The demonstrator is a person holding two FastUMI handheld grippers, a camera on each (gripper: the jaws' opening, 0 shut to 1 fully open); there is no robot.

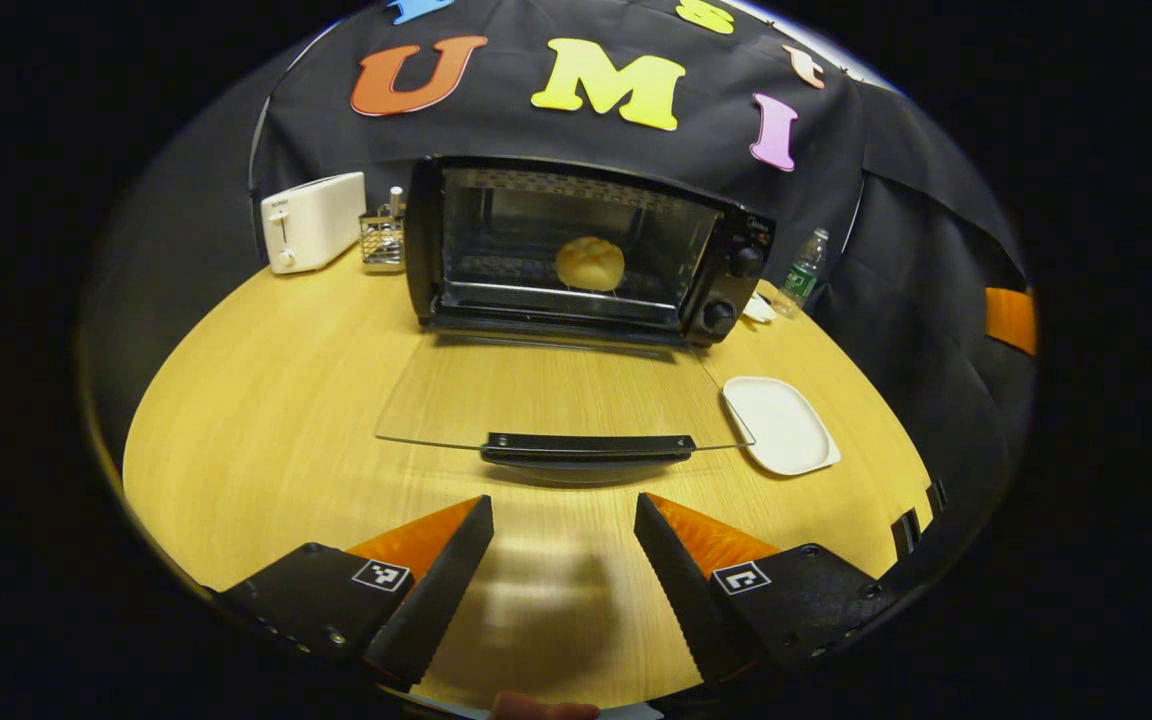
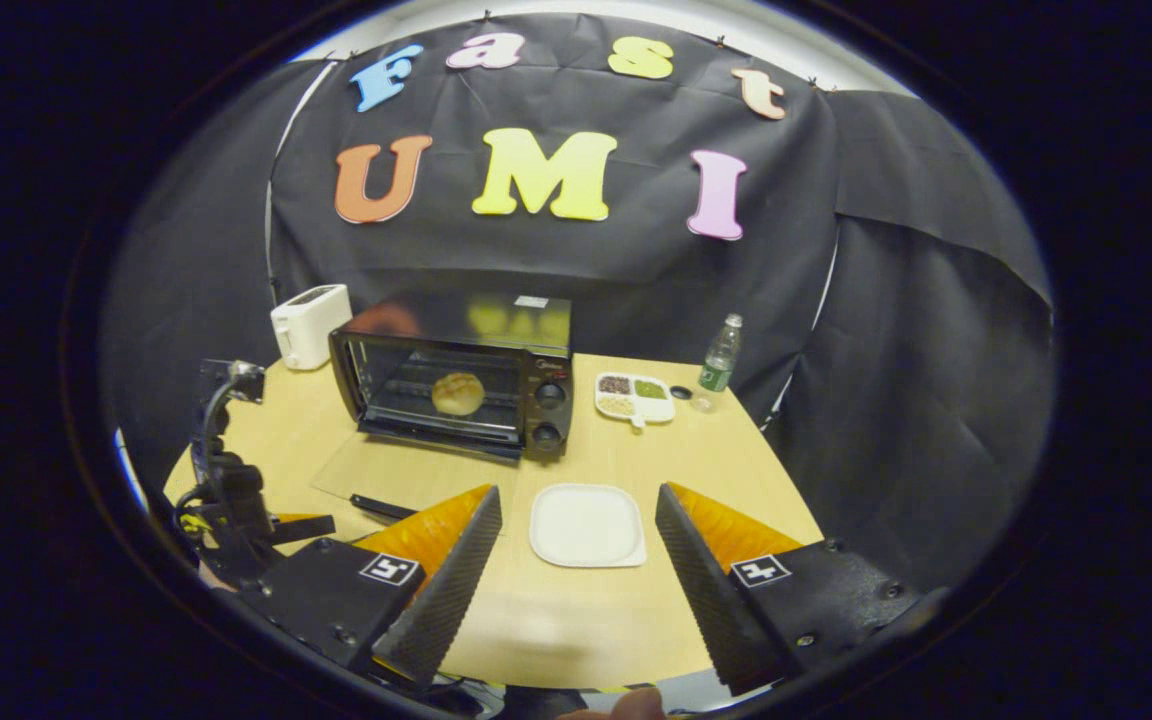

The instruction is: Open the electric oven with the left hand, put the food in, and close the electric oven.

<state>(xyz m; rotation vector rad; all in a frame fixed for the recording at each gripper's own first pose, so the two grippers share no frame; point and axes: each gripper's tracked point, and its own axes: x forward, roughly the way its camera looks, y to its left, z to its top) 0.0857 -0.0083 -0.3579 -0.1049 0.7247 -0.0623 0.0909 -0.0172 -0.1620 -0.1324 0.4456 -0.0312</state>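
oven (image 1: pixel 586 250) at back of worktop (image 1: pixel 266 430), glass door (image 1: pixel 556 395) folded down flat. bun (image 1: pixel 590 263) sits on rack inside. left tool (image 1: pixel 564 560) released, just short of door handle (image 1: pixel 586 447). right tool (image 2: pixel 576 560) released above white plate (image 2: pixel 587 524).

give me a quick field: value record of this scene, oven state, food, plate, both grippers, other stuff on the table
oven: on the wooden table, glass door folded fully down
food: bun on the rack inside the oven
plate: white, empty, in front of the oven's knob side
left gripper: open, holding nothing, facing the door handle
right gripper: open, holding nothing, plate seen between its fingers
other: white toaster, water bottle, divided dish
left to do: close the door
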